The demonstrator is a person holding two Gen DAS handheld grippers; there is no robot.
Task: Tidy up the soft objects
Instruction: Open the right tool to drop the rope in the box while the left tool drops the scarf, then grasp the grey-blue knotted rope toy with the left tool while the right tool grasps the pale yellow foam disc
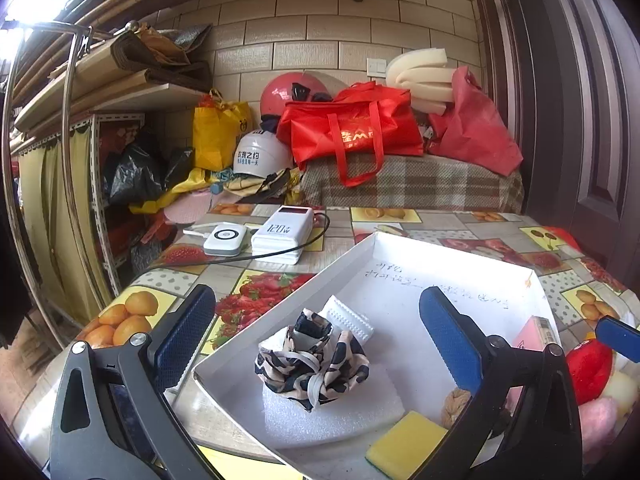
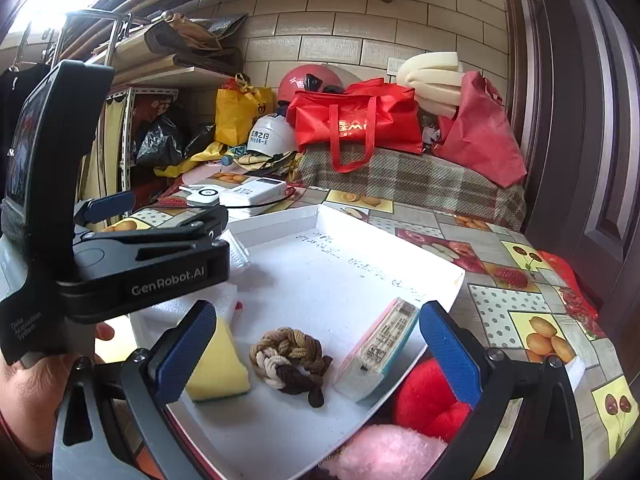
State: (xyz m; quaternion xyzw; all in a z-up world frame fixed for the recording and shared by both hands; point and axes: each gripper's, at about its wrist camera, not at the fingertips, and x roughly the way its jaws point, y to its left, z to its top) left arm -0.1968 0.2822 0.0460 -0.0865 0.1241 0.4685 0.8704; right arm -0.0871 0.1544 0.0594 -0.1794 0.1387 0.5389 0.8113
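Both grippers' jaws spread wide, crumpled patterned scrunchie (image 1: 312, 360), braided yarn knot (image 2: 290, 356), white tray (image 2: 360, 280).

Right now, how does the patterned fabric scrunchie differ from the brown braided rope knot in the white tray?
The patterned scrunchie is black and cream printed fabric, ruffled and puffy; the braided rope knot is twisted cord in tan, cream and dark brown, lying flatter. The scrunchie rests on a white foam sheet; the knot lies on the tray floor beside a yellow sponge. Both sit inside the tray, ungripped.
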